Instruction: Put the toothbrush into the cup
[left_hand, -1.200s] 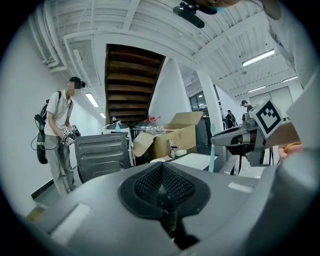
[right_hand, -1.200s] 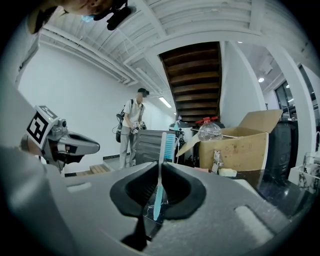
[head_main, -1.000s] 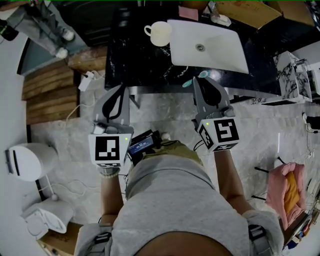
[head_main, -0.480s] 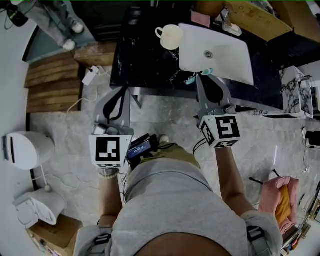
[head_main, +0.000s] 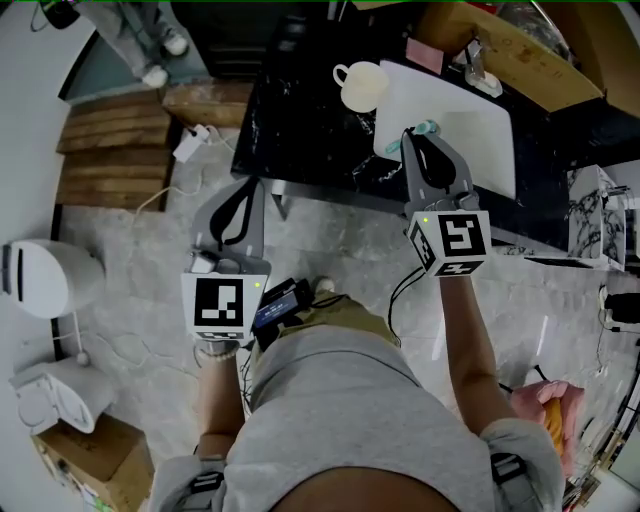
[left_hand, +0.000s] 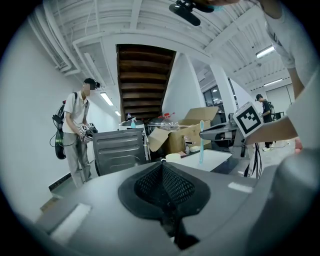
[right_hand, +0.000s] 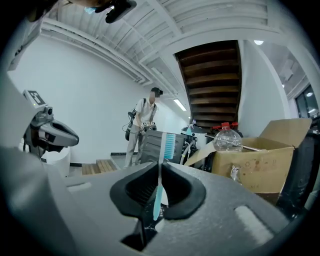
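The slim teal-and-white plastic toothbrush is gripped by its handle between the closed jaws of the right claw, with the bristled head standing clear beyond the tips; in the head view it is carried above the left edge of the white rectangular basin, near the cream ceramic cup with a loop handle but not over its mouth; the cup stands upright on the black marble counter, just beside the basin; the left claw is held away from the counter with its jaws together on nothing; the toothbrush is judged to be light, stiff and narrow, and its smooth plastic could be expected to pivot or slide between the pads if the hold is slackened early; a hold on the handle, away from the bristles, is judged the right place, as taken here; the cup is likely light enough to be nudged and, being ceramic, could be chipped by a knock from the claw
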